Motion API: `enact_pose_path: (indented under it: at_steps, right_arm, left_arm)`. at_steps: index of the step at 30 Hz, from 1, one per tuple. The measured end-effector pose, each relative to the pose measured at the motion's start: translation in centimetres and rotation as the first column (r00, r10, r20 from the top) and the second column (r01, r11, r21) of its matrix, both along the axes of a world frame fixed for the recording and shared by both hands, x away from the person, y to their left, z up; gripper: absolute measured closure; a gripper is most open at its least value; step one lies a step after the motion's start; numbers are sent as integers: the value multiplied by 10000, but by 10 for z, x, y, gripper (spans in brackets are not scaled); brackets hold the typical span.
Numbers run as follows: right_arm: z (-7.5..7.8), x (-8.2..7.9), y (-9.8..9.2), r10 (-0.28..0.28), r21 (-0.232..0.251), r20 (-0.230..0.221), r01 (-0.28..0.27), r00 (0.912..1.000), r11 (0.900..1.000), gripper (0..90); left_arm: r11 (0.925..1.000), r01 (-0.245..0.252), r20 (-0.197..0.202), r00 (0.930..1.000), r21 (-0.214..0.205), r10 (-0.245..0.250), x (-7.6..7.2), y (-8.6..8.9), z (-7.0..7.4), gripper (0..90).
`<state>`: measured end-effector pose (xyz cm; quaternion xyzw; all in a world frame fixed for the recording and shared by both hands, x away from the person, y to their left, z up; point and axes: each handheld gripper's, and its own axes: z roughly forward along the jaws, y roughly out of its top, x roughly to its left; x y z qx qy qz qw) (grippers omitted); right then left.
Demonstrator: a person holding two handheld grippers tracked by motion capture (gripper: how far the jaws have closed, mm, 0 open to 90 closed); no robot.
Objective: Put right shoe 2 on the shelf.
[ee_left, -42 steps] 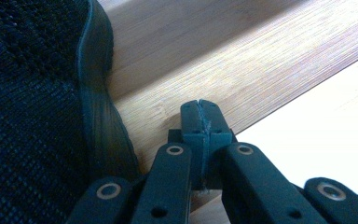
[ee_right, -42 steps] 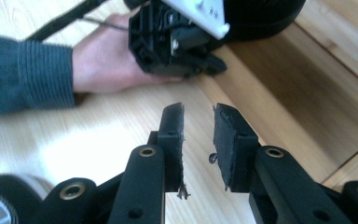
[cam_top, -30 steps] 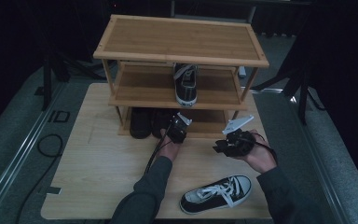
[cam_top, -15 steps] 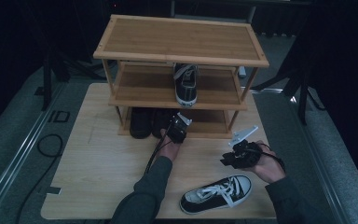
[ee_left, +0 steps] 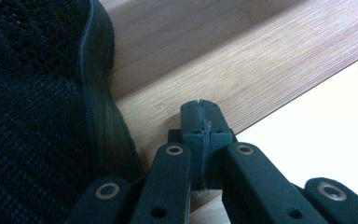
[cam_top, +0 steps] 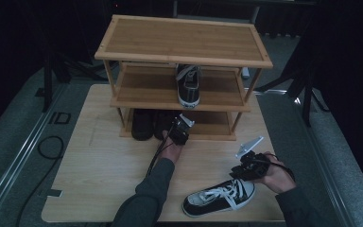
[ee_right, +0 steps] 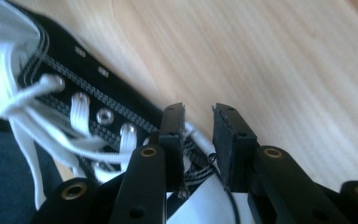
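While the left claw (ee_left: 200, 122) sits clenched empty beside a black mesh shoe (ee_left: 37, 116) on the bamboo rack's bottom shelf (ee_left: 242, 70), the right claw (ee_right: 198, 140) hovers released. Its jaws stand apart over the black canvas sneaker with white laces (cam_top: 220, 198) on the wooden desk (cam_top: 94, 175).

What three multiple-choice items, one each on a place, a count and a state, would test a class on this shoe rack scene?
1. Where is the black-and-white sneaker with white laces?
A. on the table's near edge
B. on the rack's top shelf
C. on the floor

2. How many shelves has the bamboo shoe rack?
A. two
B. three
C. five

3. How do the left gripper fingers stand?
A. wide apart
B. closed on a lace
C. pressed together, nothing between

Answers: 1 A, it lies beside the right gripper near the table edge; 2 B, top, middle and bottom boards; 3 C, the left gripper view shows them meeting.
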<state>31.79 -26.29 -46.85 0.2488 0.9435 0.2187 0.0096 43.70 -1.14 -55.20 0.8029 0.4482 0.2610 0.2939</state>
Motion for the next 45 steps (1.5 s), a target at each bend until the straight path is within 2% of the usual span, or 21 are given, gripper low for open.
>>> enact_pose_path:
  at_steps: [6,8,11,14,19,21,26,28,34,36,40,45]
  right_arm:
    - [-8,-3,-8,-9,-183,-627,-2,9980,9998,731]
    - [-10,-1,-9,-102,-99,-797,94,9968,9999,734]
    - [-11,1,-8,30,-117,-1163,-44,9932,9999,824]
    - [-10,0,-3,172,-425,-1079,-219,9940,9989,880]
    - [-9,1,1,-16,-690,-377,-10,9993,9976,893]
    - [-9,3,1,-134,-638,-225,119,9997,9979,894]
    - [-7,10,8,-461,-589,485,489,9978,9971,897]
    - [-6,13,12,-736,-538,916,788,9931,9954,898]
    - [-8,26,22,-999,-547,1423,1086,9848,9926,898]
    - [-7,31,25,-1119,-620,1686,1239,9793,9904,899]
    - [-3,42,31,-1151,-459,2012,1267,9728,9909,899]
    - [4,56,47,-1108,-264,2649,1221,9579,9922,899]
  left_arm:
    - [10000,1,13,10000,8,-1,0,0,0,897]
    - [10000,-3,17,10000,20,3,0,0,0,897]
    - [10000,0,13,10000,2,0,0,0,0,897]
    - [10000,10,13,10000,-10,-10,0,0,0,896]
    - [10000,5,51,10000,-23,-5,0,0,0,897]
    - [10000,5,50,10000,-25,-5,0,0,-1,897]
    - [10000,12,60,10000,-25,-12,0,0,-1,897]
    - [10000,18,70,10000,-17,-18,0,0,-1,897]
    - [10000,36,80,10000,-19,-36,0,0,-1,897]
    - [10000,33,89,10000,-21,-33,-1,0,-1,896]
    - [10000,28,104,9999,-32,-27,-1,1,-1,897]
    - [10000,20,129,9999,-38,-19,-1,1,-1,897]
